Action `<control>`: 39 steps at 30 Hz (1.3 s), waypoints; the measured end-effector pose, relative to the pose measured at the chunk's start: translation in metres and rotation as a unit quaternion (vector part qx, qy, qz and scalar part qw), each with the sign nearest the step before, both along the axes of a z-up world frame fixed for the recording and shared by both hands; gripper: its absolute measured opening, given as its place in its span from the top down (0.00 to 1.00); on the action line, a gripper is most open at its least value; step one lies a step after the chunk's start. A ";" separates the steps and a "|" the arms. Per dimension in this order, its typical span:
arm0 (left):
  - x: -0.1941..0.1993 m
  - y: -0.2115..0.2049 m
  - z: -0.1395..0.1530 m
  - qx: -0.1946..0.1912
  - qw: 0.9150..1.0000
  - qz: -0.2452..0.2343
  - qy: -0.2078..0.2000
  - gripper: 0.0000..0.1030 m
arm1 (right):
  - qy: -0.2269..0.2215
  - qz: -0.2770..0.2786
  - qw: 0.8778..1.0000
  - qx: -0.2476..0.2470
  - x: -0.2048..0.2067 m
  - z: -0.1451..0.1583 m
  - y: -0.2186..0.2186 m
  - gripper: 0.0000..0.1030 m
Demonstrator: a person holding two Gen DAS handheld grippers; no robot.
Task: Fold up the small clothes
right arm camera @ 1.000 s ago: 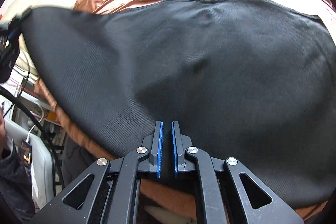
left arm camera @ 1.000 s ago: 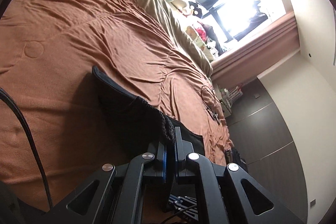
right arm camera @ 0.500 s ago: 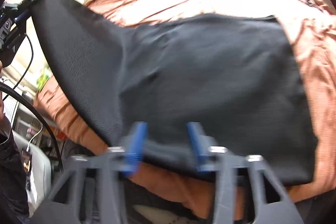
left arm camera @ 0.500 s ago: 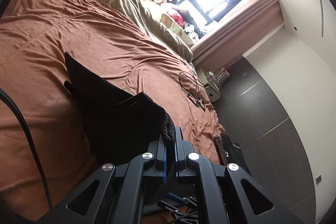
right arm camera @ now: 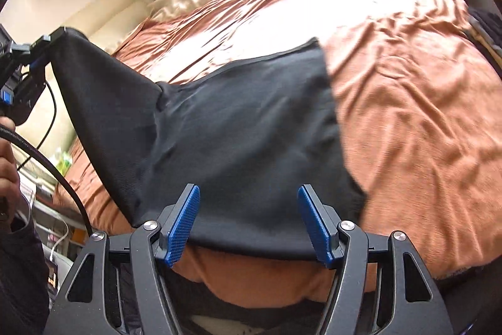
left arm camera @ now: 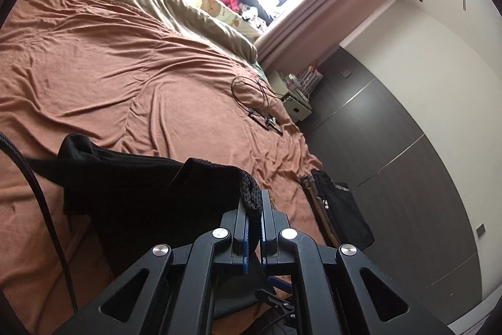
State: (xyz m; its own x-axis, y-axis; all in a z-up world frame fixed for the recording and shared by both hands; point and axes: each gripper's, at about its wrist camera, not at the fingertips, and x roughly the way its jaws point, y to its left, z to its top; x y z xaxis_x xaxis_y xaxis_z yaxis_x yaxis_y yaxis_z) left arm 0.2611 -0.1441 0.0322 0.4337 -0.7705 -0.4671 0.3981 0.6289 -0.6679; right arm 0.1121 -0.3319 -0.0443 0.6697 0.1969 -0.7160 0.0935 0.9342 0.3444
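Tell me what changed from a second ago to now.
The right claw opened and let go of the black garment, whose near side now lies on the brown bedspread. The left claw carried its corner across, folding the cloth over. Unchanged: the left claw stays shut on the garment.

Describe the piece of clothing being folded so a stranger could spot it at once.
On the wide bed under the rust-brown bedspread, look near the closest edge. The black knit garment lies mostly flat there, one corner lifted and pinched in the left gripper. It is the only dark cloth on the spread.
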 end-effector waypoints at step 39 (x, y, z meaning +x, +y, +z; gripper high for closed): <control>-0.033 -0.019 -0.131 0.164 0.978 -0.014 0.130 0.47 | 0.036 0.079 0.993 -0.080 0.021 0.003 -0.002 0.44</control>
